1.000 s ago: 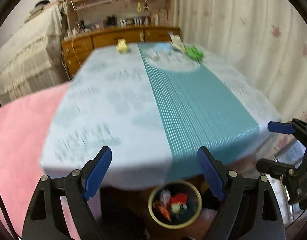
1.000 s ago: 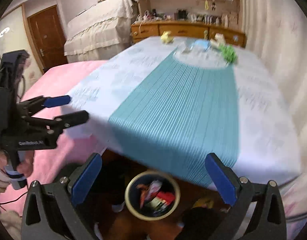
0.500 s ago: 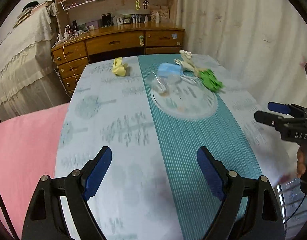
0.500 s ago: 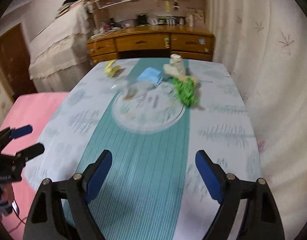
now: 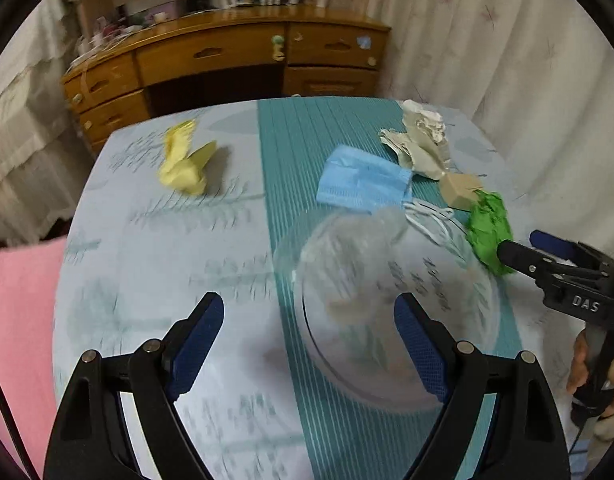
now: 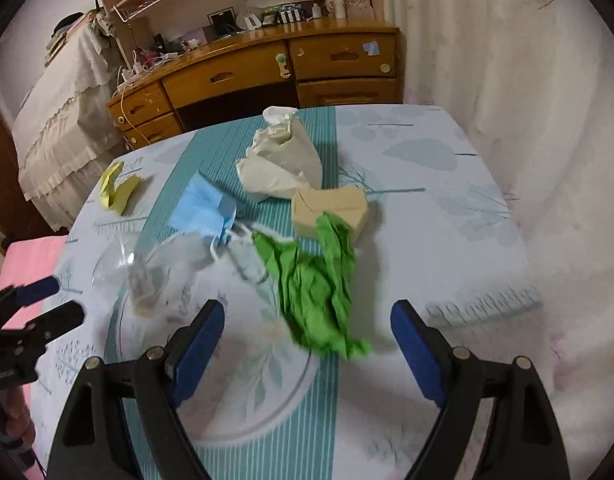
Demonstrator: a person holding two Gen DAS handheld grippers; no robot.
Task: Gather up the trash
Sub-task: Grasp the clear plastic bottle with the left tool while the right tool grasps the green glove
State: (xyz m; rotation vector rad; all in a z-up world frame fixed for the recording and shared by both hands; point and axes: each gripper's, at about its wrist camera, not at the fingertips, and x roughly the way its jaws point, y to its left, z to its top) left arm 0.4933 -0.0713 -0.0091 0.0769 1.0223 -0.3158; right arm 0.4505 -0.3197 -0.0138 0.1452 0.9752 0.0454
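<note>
- The left gripper (image 5: 309, 334), black with blue pads, stood wide with nothing pressed between its pads; a crumpled clear plastic wrapper (image 5: 355, 264) lay on the table ahead of it, in line with the gap.
- The right gripper (image 6: 303, 338), of the same make, also stood wide and empty above a crumpled green paper (image 6: 313, 292), which lay just beyond its pads.
- The table carried a pale blue cloth with a teal striped band (image 6: 439, 216) down its middle and a round printed pattern near the grippers.
- A light blue face mask (image 6: 201, 210) with white ear loops lay on the teal band, just beside the clear wrapper and touching it at one corner.
- A crumpled off-white paper bag (image 6: 281, 160) sat farther back on the band, with a small tan cardboard box (image 6: 333, 208) just in front of it; the green paper's far end rested against that box.
- A crumpled yellow paper (image 5: 185, 162) lay well apart from the rest, on the pale left part of the cloth.
- In the left wrist view the right gripper reached in from the right edge, its black finger tip over the green paper, held by a hand (image 5: 595, 372).
- Beyond the table stood a wooden desk with drawers (image 6: 263, 72) and a cream curtain (image 6: 507, 80).
</note>
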